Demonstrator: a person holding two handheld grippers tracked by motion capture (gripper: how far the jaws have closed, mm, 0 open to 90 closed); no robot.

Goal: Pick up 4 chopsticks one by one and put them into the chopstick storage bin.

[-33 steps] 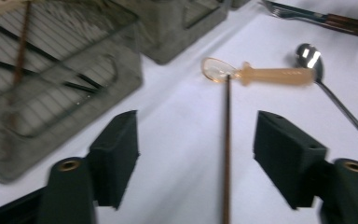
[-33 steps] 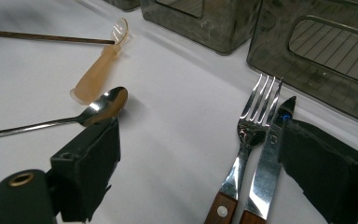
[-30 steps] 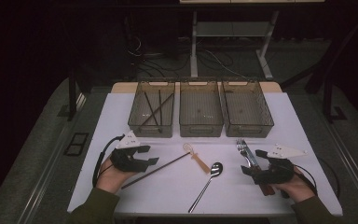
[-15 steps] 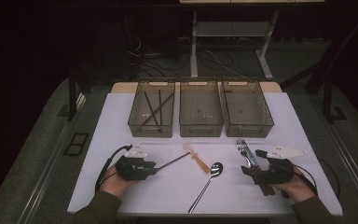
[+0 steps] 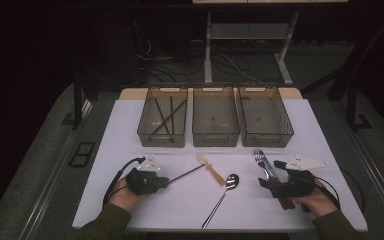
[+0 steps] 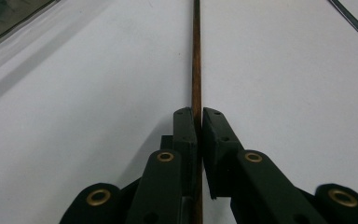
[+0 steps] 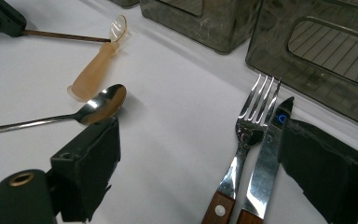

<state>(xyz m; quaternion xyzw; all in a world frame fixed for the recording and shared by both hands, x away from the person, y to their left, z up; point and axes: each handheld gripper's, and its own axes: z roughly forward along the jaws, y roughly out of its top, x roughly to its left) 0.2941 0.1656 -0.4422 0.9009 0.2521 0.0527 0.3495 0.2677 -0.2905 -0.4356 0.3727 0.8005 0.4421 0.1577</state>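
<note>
Left gripper (image 6: 199, 122), jaws just closing, pinches the chopstick (image 6: 196, 60) at its near end by the worktop's (image 5: 330, 135) front-left edge: thin, stiff, light, likely to pivot; right gripper (image 7: 196, 158) spread.

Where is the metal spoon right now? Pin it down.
High view: the metal spoon lies front-centre on the white table, just right of the small plastic spoon, left of the fork.
</note>
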